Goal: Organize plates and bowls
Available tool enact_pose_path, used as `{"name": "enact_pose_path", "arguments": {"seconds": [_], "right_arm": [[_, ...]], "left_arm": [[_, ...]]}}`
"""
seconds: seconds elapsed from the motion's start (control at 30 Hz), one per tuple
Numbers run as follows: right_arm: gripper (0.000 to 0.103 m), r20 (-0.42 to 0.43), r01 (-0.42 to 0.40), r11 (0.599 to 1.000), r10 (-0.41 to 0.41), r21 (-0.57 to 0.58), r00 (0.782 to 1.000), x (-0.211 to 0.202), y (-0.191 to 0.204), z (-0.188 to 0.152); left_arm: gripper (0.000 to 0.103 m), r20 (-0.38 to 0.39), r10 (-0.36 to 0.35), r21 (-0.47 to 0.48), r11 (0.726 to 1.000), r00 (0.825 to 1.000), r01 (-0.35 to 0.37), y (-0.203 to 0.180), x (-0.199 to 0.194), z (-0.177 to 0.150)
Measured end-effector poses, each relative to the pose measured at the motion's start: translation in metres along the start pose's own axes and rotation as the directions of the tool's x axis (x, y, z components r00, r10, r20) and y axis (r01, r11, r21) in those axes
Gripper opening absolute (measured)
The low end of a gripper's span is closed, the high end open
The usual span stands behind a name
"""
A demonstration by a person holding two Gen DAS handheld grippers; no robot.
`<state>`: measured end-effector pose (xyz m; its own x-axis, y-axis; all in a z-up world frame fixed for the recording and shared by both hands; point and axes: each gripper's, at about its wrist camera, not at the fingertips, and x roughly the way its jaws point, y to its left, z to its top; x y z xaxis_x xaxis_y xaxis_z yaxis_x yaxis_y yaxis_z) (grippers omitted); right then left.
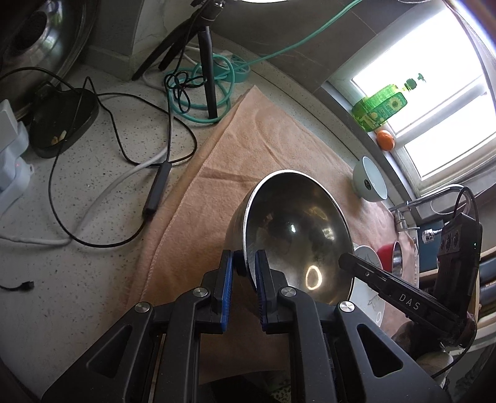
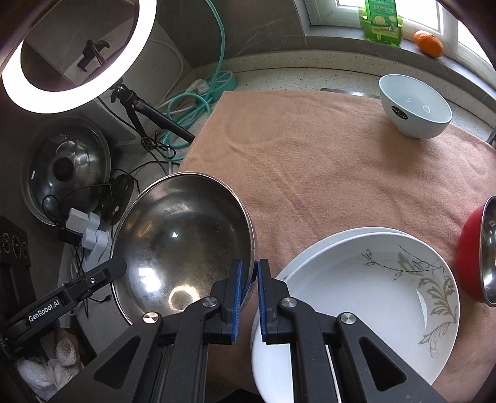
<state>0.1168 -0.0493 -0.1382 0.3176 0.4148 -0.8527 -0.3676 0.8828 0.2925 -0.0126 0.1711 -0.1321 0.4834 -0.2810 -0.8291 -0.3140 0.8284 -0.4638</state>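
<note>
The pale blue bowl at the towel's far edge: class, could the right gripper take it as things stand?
Probably not: the right gripper is shut on the large steel bowl; the pale blue bowl stands unobstructed.

1. Three bowls: one large steel bowl (image 2: 183, 238), one pale blue bowl (image 2: 415, 107), one red bowl (image 2: 469, 254) with a steel lining.
2. Two white plates (image 2: 365, 297), stacked, the top one with a leaf pattern.
3. One peach towel (image 2: 325, 173) spread over the bench (image 1: 93, 217).
4. Two tools: left tool (image 1: 243, 279) and right tool (image 2: 248, 288).
5. One ring light (image 2: 77, 55), one tripod (image 1: 206, 62).
6. One green bottle (image 2: 379, 18), one orange (image 2: 429, 43).
7. One steel pot lid (image 2: 66, 167).
</note>
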Motion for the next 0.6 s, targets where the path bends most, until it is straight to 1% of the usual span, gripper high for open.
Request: {"name": "enact_pose_path", "arguments": {"seconds": [0.37,0.6], "right_arm": [[0.009,-0.033,-0.002,1.000,0.002,-0.005,0.999,0.012,0.001,-0.005],[0.010,-0.036,-0.013,1.000,0.013,-0.006,0.999,0.012,0.000,-0.007]], "left_arm": [[0.012,-0.019,0.005,-0.021,1.000,1.000,-0.006,0.009,0.005,-0.003],[0.012,-0.022,0.009,-0.023,1.000,1.000,-0.009,0.011,0.007,-0.004]]}}
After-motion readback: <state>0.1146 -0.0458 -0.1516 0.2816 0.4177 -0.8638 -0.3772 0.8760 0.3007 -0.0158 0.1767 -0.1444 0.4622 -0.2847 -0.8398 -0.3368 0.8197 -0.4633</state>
